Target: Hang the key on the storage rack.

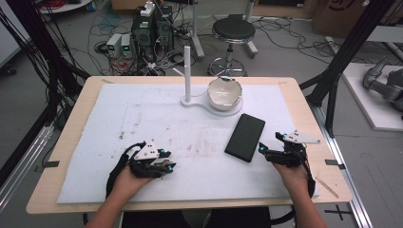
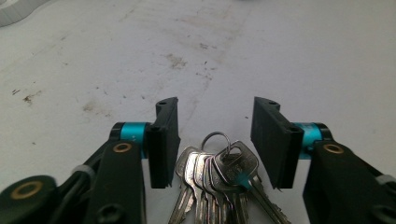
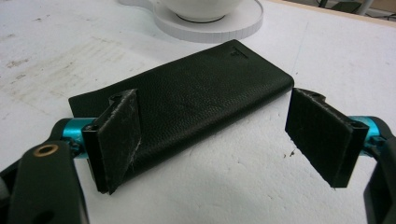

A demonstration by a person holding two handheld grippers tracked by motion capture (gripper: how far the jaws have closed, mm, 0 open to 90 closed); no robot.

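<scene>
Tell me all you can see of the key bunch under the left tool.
The key bunch is several silver metal keys on one round split ring, fanned flat on the stained white mat. It lies between the open jaws of the left tool, ring end pointing forward; neither jaw appears to touch it.

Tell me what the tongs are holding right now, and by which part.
Nothing. The left tongs stand open around the keys; the right tongs open at the black wallet.

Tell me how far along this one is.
Nothing looks done yet. The left gripper stands open around the bunch of keys lying on the mat; the right gripper stands open at the black leather wallet. Both grasps and any moves remain.
</scene>
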